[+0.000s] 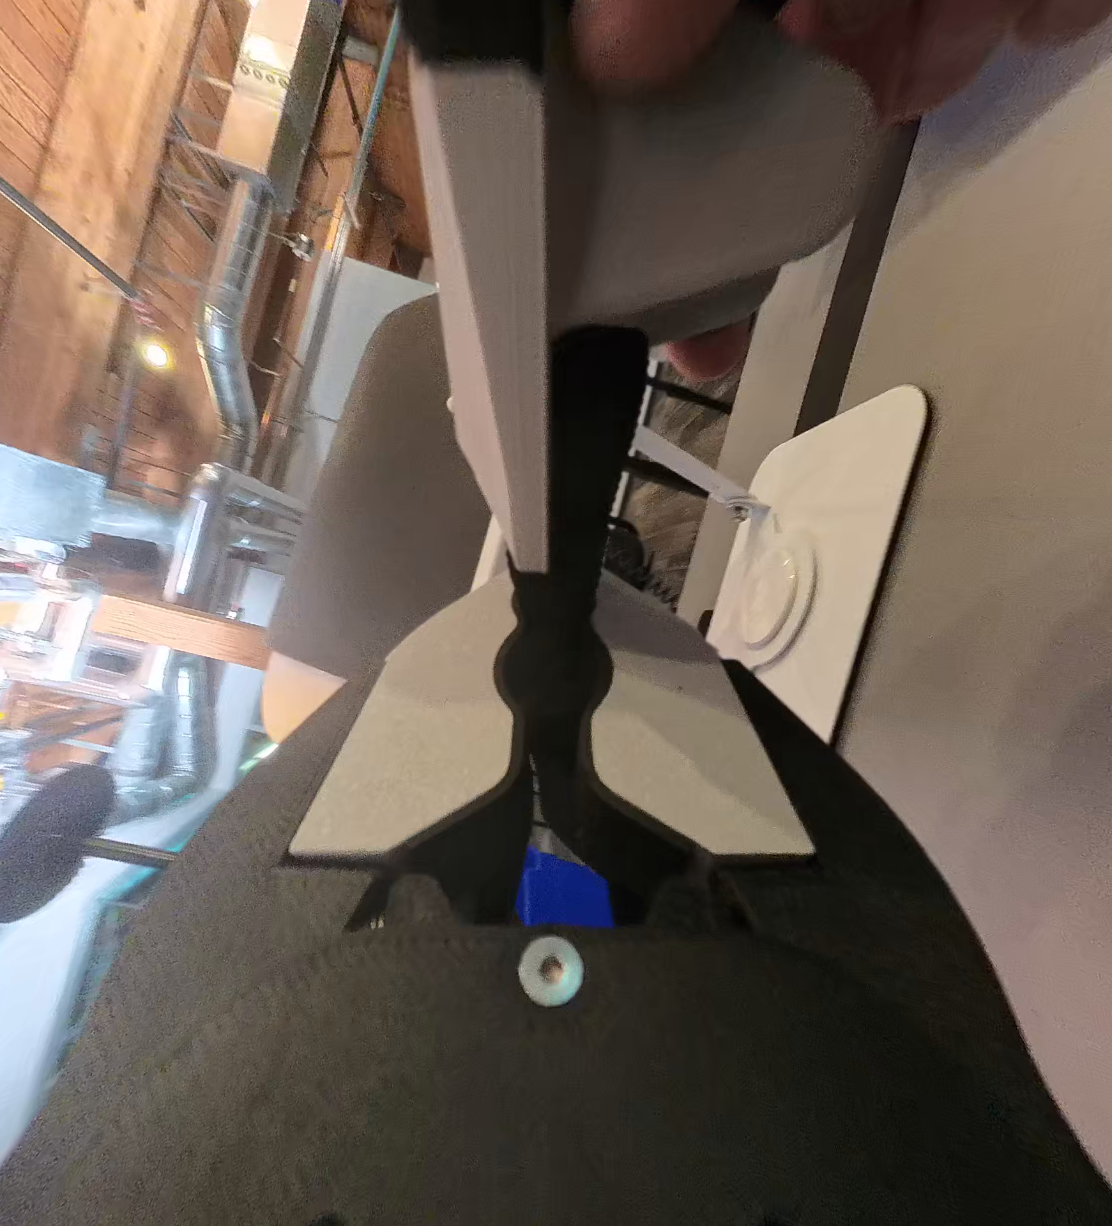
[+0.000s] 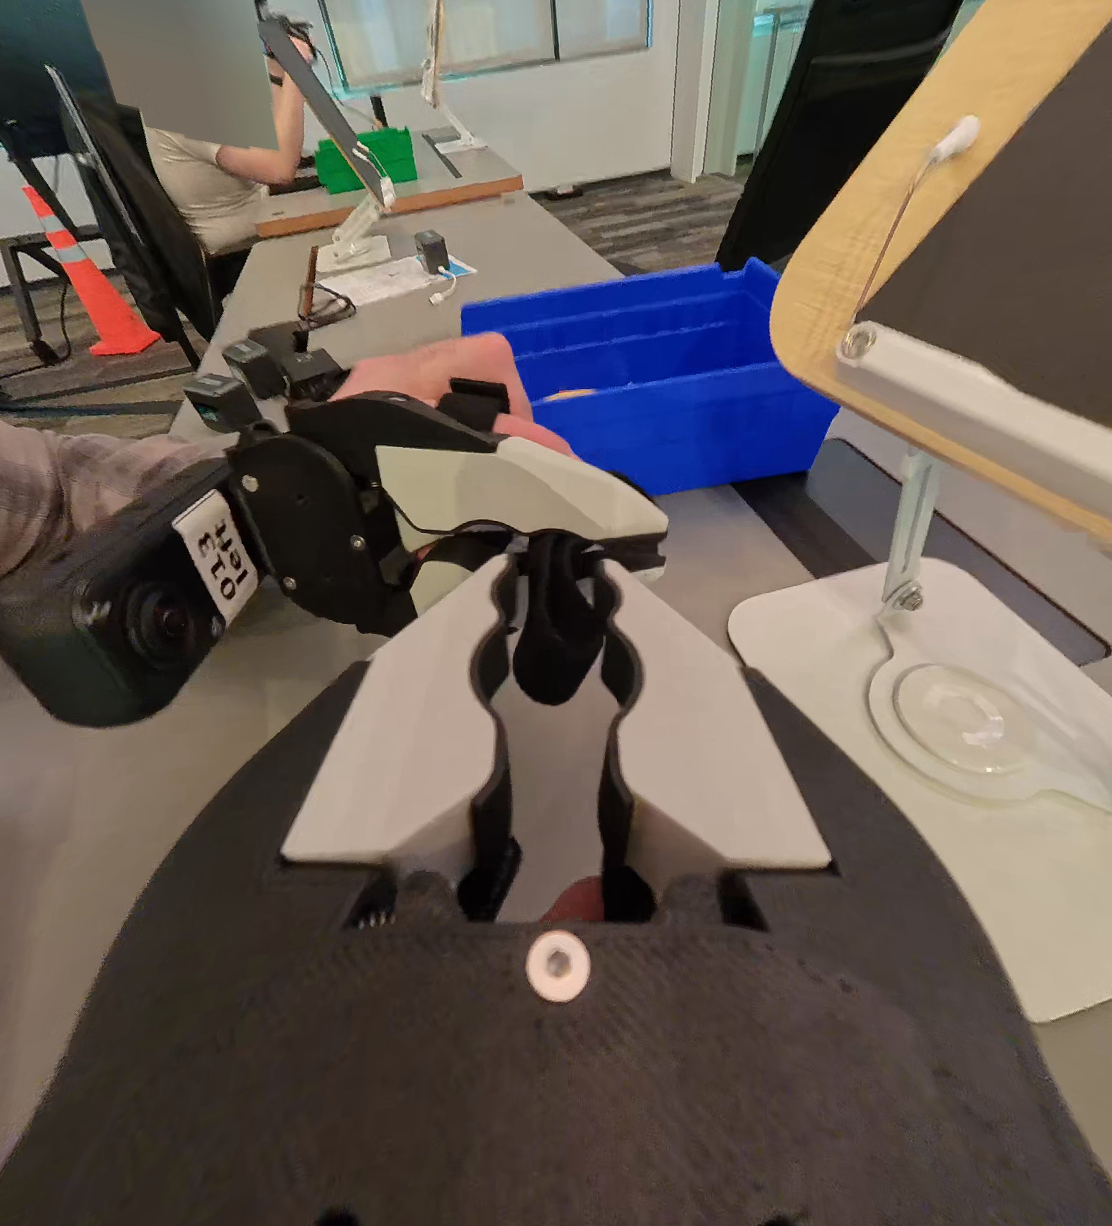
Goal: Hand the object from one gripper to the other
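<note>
grey tables on patterned carpet — wood-plank ceiling, glass partitions behind

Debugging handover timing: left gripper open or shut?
Shut on the black object: left gripper fingers press against it in its own view; the right wrist view shows its tips pinching the top.

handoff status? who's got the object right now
Done: both grippers have met over the grey table. In hand: the left gripper looks shut on the black object, which hangs between the right gripper fingers; those look not fully closed, and contact cannot be told. Left: right closes, left releases and backs away. Blue bin sits behind, untouched.
</note>
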Demonstrator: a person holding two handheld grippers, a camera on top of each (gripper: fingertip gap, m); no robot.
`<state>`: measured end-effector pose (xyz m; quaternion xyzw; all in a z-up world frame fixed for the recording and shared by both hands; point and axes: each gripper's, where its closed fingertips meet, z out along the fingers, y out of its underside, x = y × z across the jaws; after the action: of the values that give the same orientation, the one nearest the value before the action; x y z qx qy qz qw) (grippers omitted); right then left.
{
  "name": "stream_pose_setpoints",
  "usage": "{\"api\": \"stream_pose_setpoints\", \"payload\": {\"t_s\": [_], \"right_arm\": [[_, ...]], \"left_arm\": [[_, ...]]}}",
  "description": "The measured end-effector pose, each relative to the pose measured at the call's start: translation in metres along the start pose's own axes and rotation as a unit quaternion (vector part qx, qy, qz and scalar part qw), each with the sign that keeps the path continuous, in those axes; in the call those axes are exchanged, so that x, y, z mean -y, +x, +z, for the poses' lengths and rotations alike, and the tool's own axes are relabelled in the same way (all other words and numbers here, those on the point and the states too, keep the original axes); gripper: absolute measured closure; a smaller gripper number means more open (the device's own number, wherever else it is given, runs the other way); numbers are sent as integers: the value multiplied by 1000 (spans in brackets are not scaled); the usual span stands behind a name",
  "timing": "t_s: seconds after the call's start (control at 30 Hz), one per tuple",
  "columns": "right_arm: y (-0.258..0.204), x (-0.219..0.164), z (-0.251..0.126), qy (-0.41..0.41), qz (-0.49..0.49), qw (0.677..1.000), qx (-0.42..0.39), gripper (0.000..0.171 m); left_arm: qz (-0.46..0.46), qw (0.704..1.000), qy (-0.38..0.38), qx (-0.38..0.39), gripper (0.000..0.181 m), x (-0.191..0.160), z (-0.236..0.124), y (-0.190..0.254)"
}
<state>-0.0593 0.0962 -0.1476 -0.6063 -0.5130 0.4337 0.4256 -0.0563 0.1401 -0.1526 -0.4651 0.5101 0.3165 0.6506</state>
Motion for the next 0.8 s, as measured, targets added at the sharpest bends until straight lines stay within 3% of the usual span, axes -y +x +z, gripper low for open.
{"api": "stream_pose_setpoints", "payload": {"t_s": [0.13,0.23,0.33,0.5,0.6,0.7,0.8], "right_arm": [[-8,16,-12,27,-65,997,23,125],[-24,28,-27,64,-144,986,63,123],[-50,36,-47,113,-180,967,143,122],[-94,32,-60,151,-202,934,254,130],[-124,19,-54,145,-222,915,302,132],[-141,11,-47,138,-234,907,322,135],[-149,11,-43,144,-219,905,335,140]], "left_arm": [[-87,993,28,-73,174,3,-4,2],[-199,961,75,-178,174,17,-15,6],[-285,894,158,-308,174,43,-43,11],[-380,706,278,-528,175,89,-110,20],[-390,630,311,-596,175,106,-136,27],[-384,579,325,-642,175,113,-154,36],[-370,558,320,-670,175,114,-163,46]]}}
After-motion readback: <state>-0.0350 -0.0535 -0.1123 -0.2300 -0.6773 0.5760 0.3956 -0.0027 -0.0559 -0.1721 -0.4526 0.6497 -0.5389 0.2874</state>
